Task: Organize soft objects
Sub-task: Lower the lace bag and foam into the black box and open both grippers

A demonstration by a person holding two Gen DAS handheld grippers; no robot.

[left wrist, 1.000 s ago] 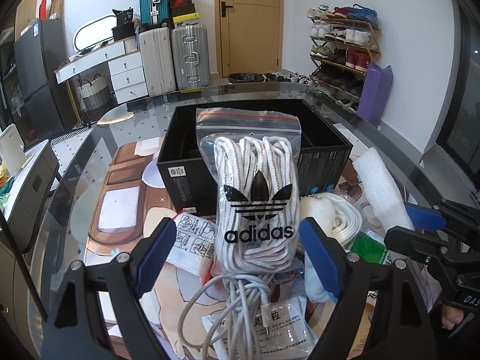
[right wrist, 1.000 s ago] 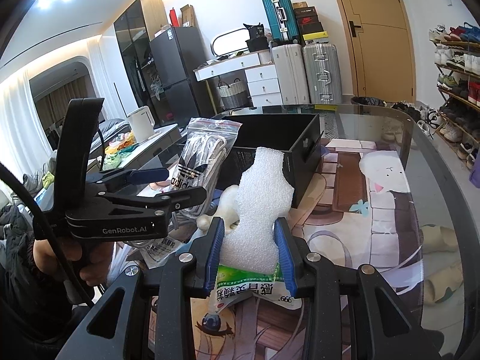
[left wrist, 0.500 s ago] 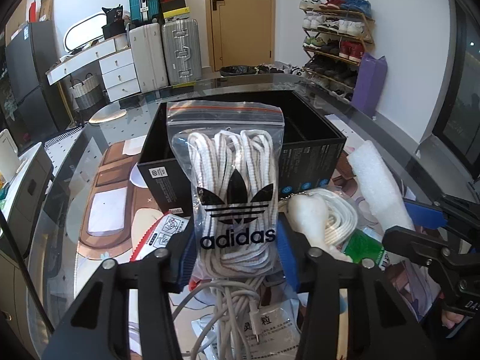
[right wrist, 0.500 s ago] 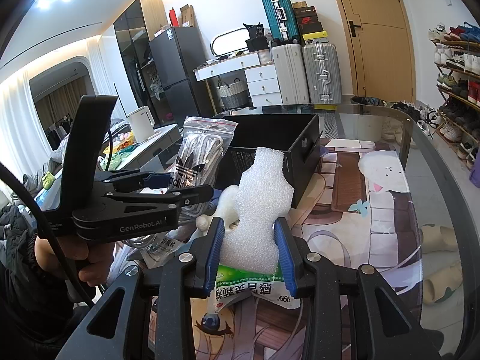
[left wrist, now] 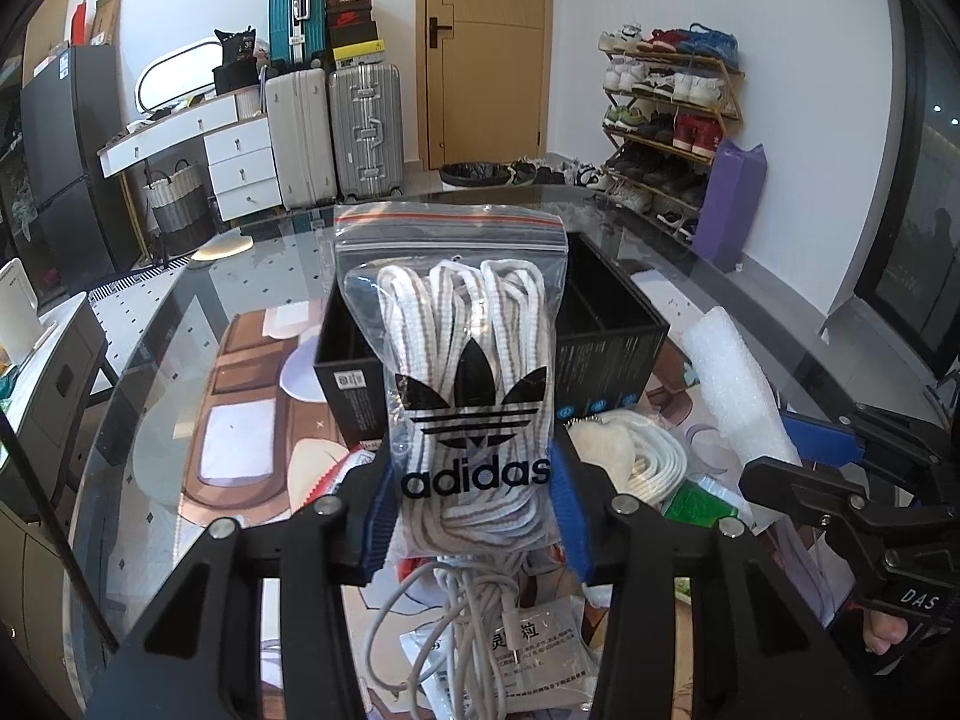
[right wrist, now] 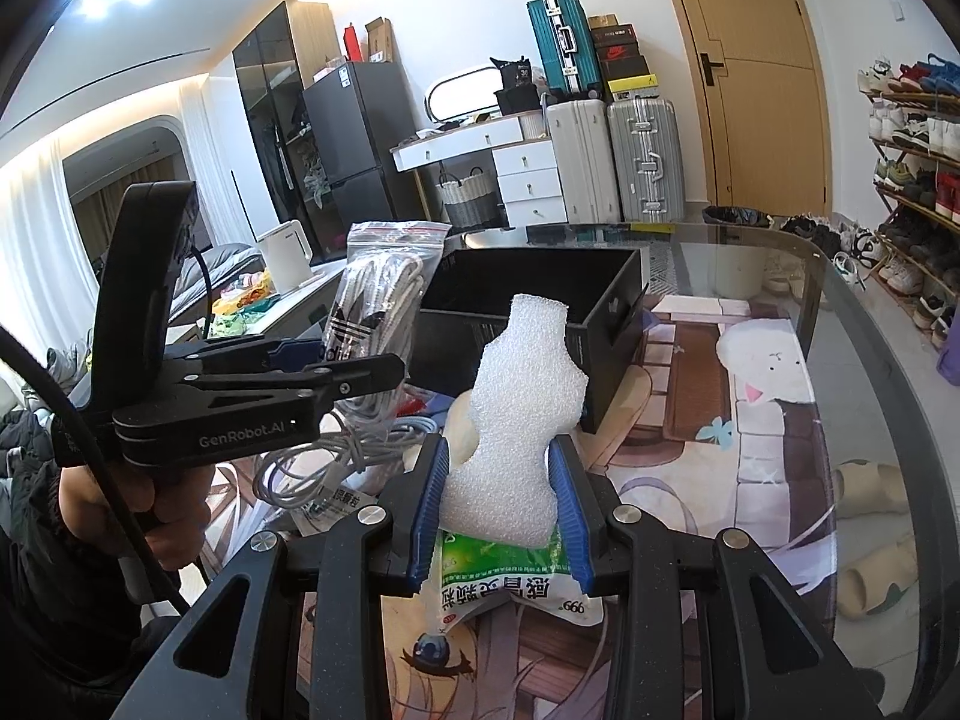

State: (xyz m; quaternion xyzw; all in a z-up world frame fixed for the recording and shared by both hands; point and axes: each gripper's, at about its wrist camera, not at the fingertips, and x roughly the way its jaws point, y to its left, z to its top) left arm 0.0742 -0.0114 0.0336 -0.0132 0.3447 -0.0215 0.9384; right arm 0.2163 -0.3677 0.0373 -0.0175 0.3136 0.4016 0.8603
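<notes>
my left claw (left wrist: 474, 516) has just clenched on the lace bag (left wrist: 462, 372), upright, the black box (left wrist: 606, 354) just beyond it; my right claw (right wrist: 501, 516) grips the foam piece (right wrist: 516, 420).

Clear zip bag (left wrist: 450, 324) w/ red seal stripe, black trefoil logo & lettering; laces inside white w/ grey-brown flecks. Foam piece (right wrist: 516, 420) white, bubbly texture; packet (right wrist: 510, 585) under it green & white w/ dark print; box (right wrist: 540, 294) black; gripper pads (right wrist: 567, 510) blue, ribbed, on black frames. Table mat (right wrist: 750, 420) cartoon print in browns, cream & white; cable (left wrist: 462, 612) pale grey.
</notes>
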